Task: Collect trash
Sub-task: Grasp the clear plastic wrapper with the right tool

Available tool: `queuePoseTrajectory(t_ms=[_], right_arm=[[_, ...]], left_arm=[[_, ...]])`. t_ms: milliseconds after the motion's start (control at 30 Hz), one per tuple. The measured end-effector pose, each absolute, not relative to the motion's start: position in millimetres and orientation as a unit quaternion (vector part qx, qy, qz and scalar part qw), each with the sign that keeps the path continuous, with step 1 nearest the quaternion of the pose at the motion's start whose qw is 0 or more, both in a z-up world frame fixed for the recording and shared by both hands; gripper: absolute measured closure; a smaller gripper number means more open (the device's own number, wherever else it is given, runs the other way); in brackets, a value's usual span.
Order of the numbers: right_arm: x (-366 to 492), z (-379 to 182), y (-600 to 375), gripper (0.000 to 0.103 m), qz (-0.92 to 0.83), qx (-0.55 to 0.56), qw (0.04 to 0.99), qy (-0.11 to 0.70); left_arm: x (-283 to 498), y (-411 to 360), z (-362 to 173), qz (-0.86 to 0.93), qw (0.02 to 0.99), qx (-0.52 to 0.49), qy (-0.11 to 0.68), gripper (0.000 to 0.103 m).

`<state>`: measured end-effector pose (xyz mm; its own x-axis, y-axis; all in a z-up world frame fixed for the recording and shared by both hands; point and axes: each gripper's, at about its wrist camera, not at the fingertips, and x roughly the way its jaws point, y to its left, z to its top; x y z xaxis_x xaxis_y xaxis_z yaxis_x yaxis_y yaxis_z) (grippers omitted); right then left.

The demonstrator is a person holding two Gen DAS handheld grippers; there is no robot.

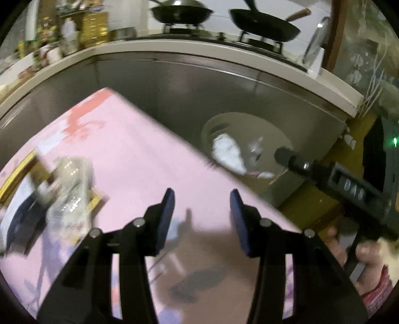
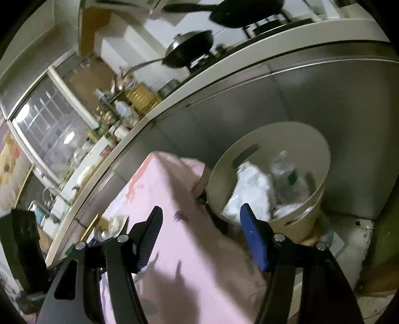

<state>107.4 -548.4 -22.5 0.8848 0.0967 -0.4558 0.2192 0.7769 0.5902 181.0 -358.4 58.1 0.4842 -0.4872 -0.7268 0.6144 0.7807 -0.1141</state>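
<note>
Left gripper hovering over the pink tablecloth, jaws standing apart with nothing between the pads, only cloth and shadow showing in the gap. Lying ahead and to the left of it, a crumpled clear wrapper resting on the cloth, partly covering a gold-edged box; both blurred, so details not readable. Sitting ahead and to the right, past the cloth's edge and lower down, a beige bin holding white crumpled paper. Crossing in from the right at the bin's near side, the right gripper's dark body, with fingers of a hand wrapping its handle and a red patterned sleeve showing below. Right gripper pointing down across the cloth's corner, jaws gaping wide and gripping nothing. Standing just ahead and right of its blue pad, the bin again, on the floor against a steel cabinet front, holding the white paper and a clear plastic bottle leaning beside it. Lying ahead and left of this gripper's dark pad, the wrapper on the cloth, small and blurred. Running far ahead of both, a counter carrying two black pans on a stove.
</note>
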Motion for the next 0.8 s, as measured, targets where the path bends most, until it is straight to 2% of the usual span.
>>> queuePoseTrajectory(t_ms=[167,333,400,600,800], right_arm=[[119.8,-20.6,-502.9,0.042,0.013,0.322,0.908,0.269],[145.5,-15.5,-443.6,0.060,0.083,0.301,0.898,0.309],[160.5,-11.4,-422.0,0.064,0.109,0.294,0.894,0.319],[216.2,-7.8,-381.4,0.064,0.101,0.286,0.888,0.346],[281.8,-13.4,-367.6,0.064,0.091,0.270,0.878,0.383]], left_arm=[[162.5,-285.6,44.1,-0.284,0.865,0.054,0.410,0.059],[151.1,-186.5,26.5,-0.219,0.872,0.002,0.437,0.059],[148.4,-146.7,24.7,-0.190,0.878,-0.023,0.439,0.059],[139.9,-57.1,25.4,-0.124,0.892,-0.082,0.427,0.059],[132.9,-26.1,18.6,-0.115,0.887,-0.119,0.431,0.059]])
